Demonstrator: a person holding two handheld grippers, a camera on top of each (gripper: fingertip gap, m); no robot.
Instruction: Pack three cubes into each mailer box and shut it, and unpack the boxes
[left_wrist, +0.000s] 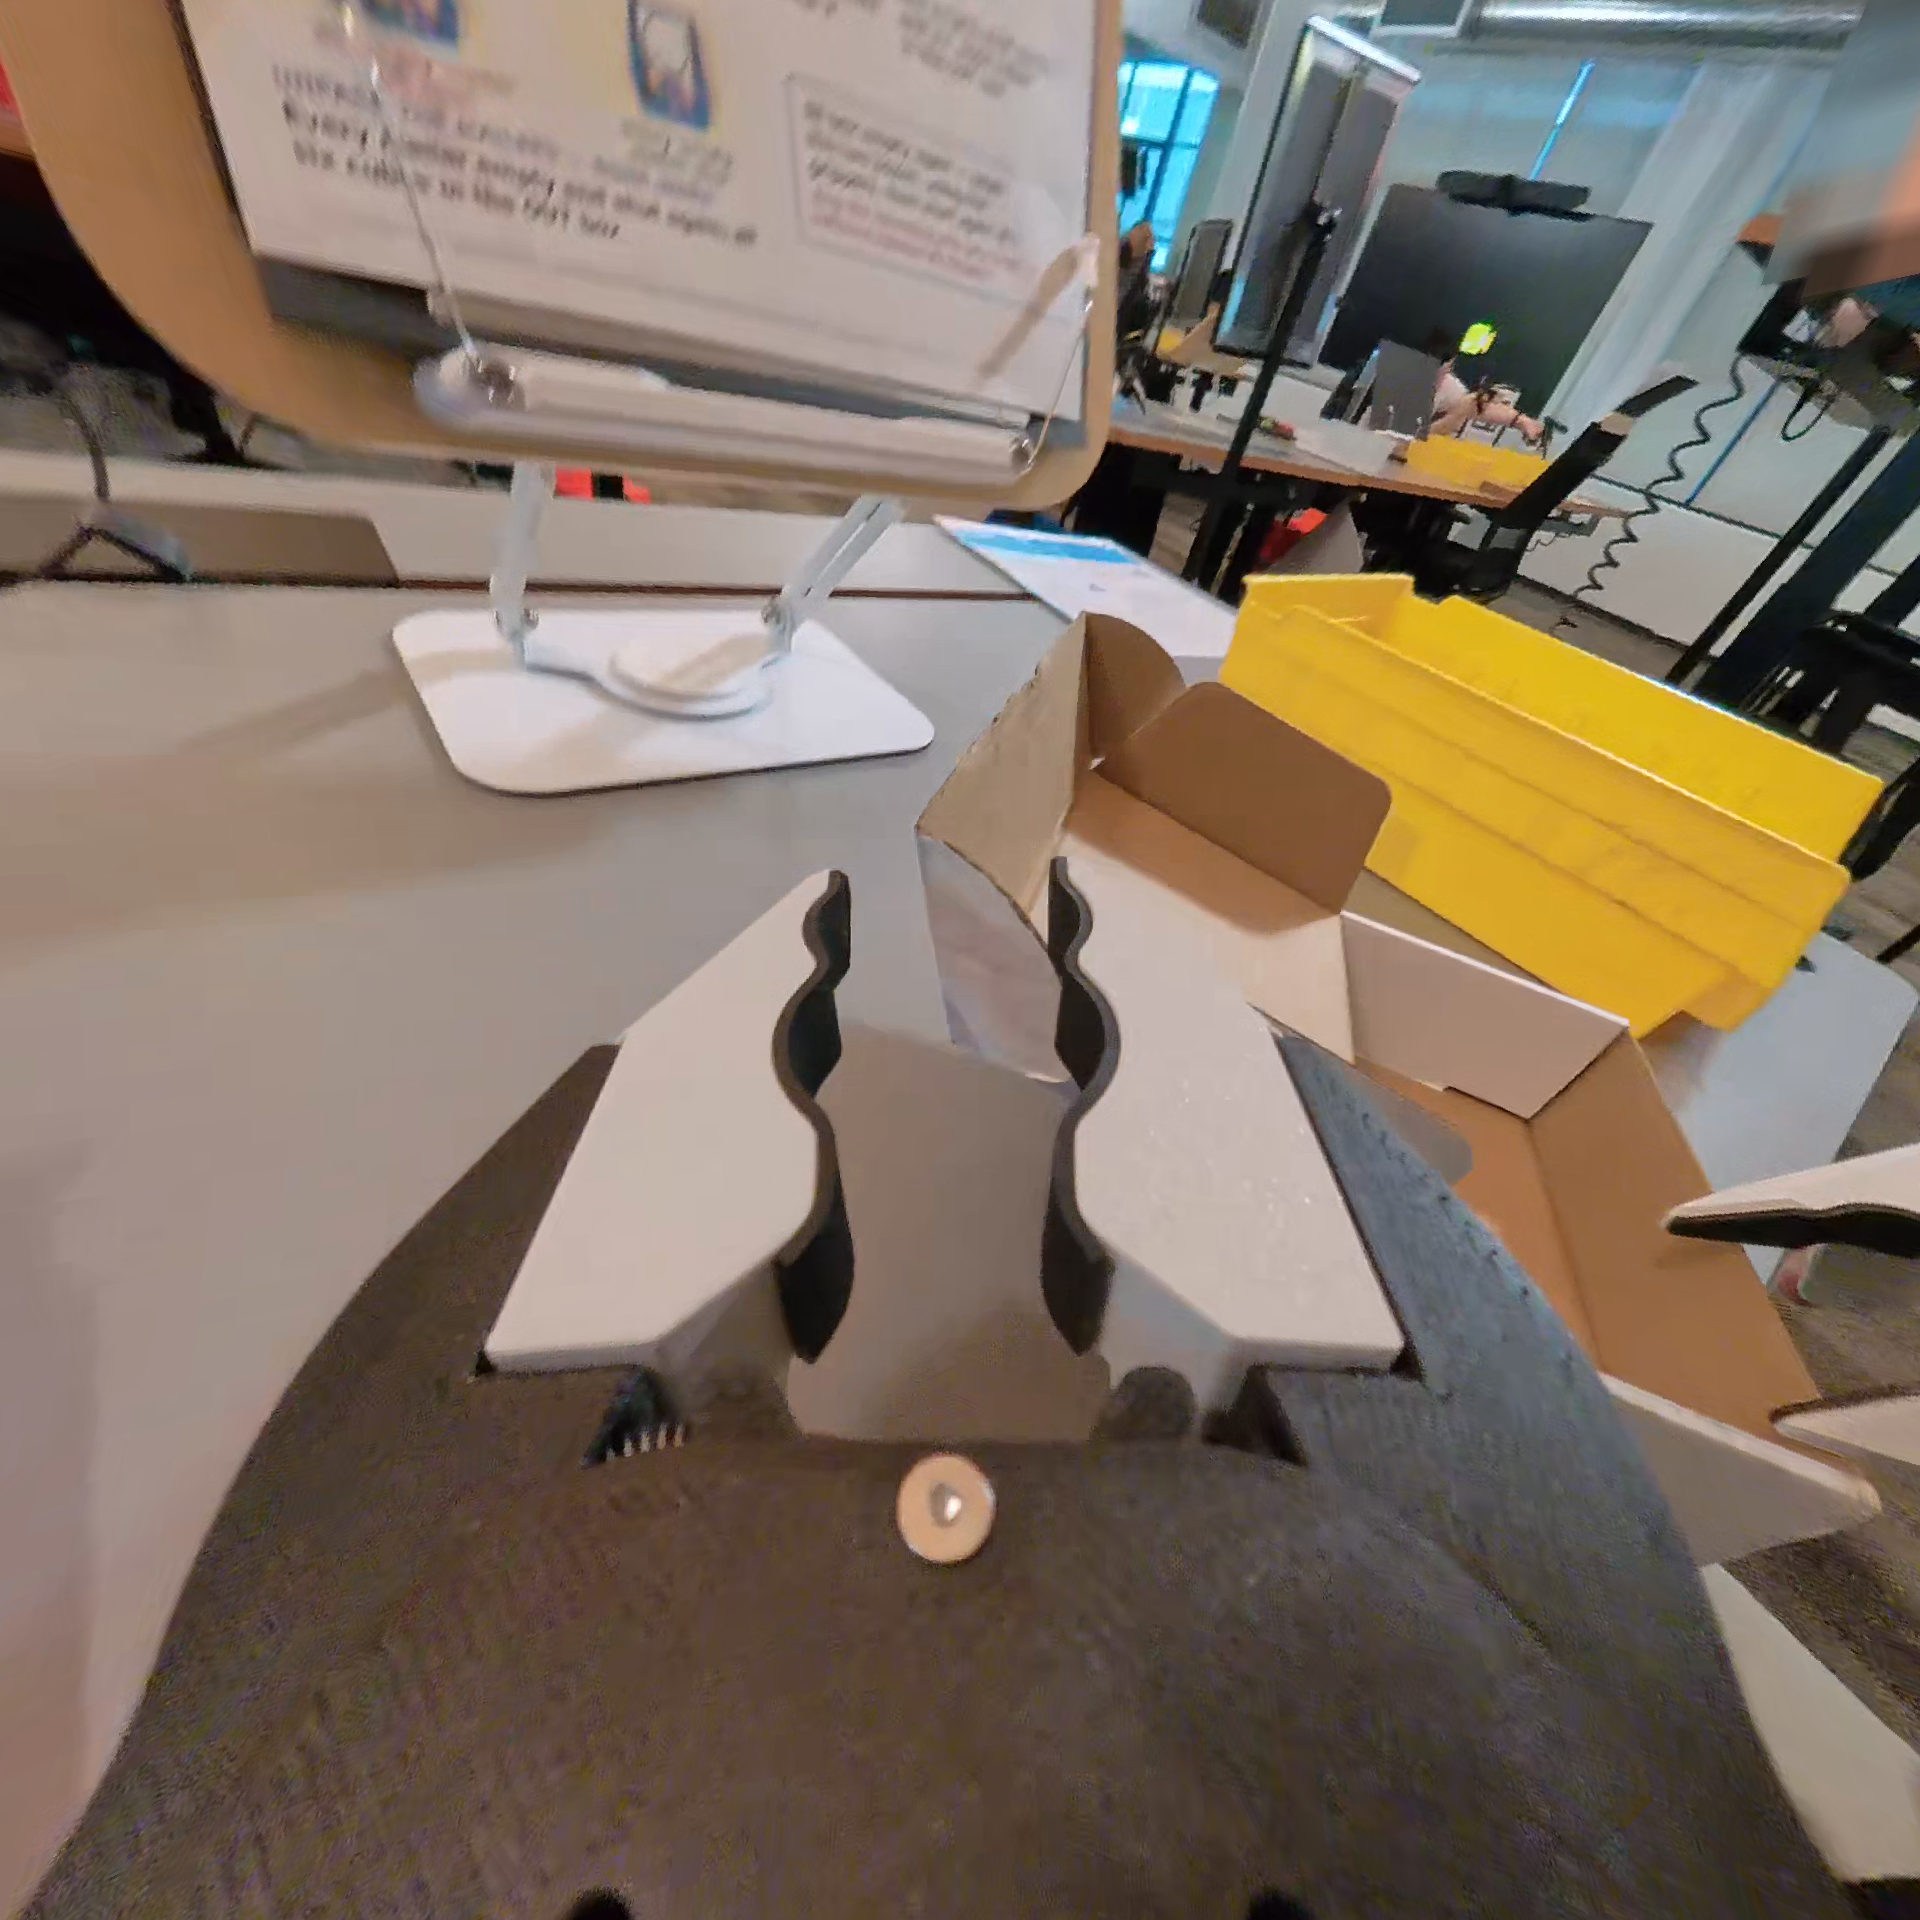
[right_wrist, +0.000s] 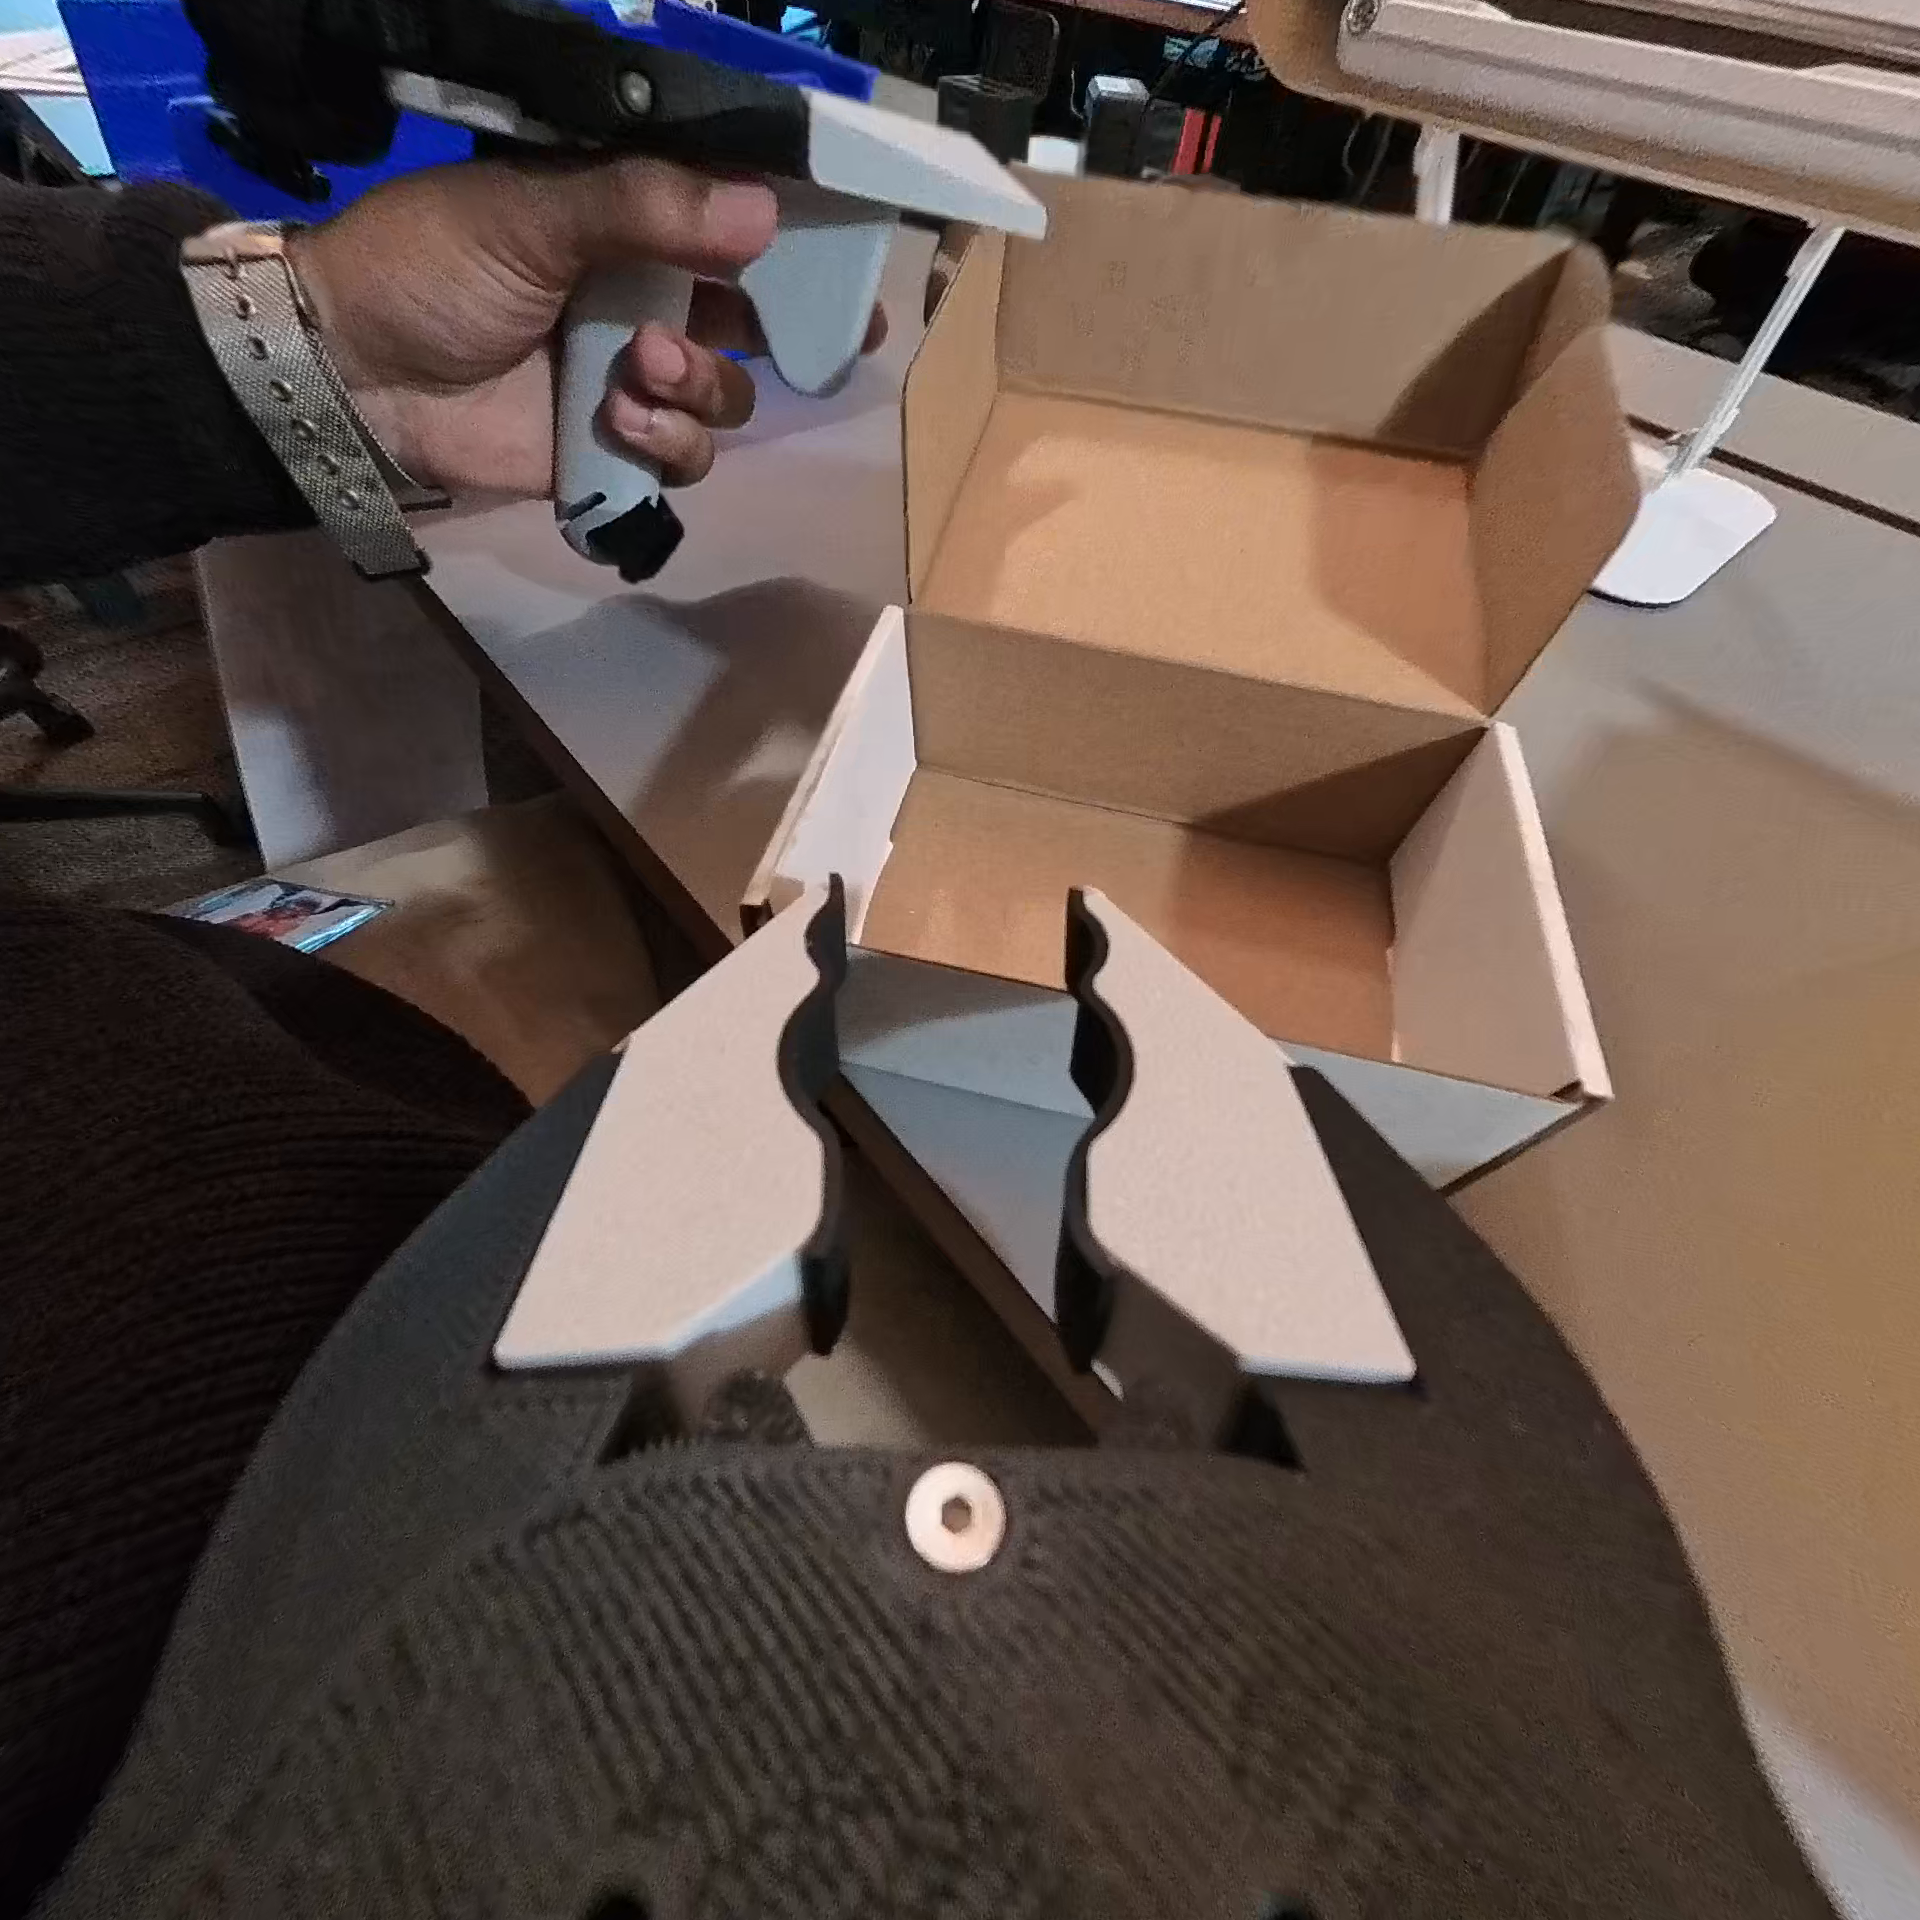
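Cardboard mailer box (right_wrist: 1174, 883) partly hidden by right gripper (right_wrist: 956, 925); both grippers' fingers (left_wrist: 1081, 997) apart.

Setting: open-plan lab or office workspace | Evidence: long shared tables (left_wrist: 1299, 457) with dark monitors (left_wrist: 1475, 281) on stands, black office chair (left_wrist: 1538, 488), exposed ceiling duct (left_wrist: 1662, 21), coiled cable (left_wrist: 1683, 436), yellow parts bins (left_wrist: 1558, 758) and a blue bin (right_wrist: 135, 94), instruction sheet on a document stand (left_wrist: 665, 686)

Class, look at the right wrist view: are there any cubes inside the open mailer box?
No. The mailer box stands open with its lid up, and only bare brown cardboard floor shows inside.
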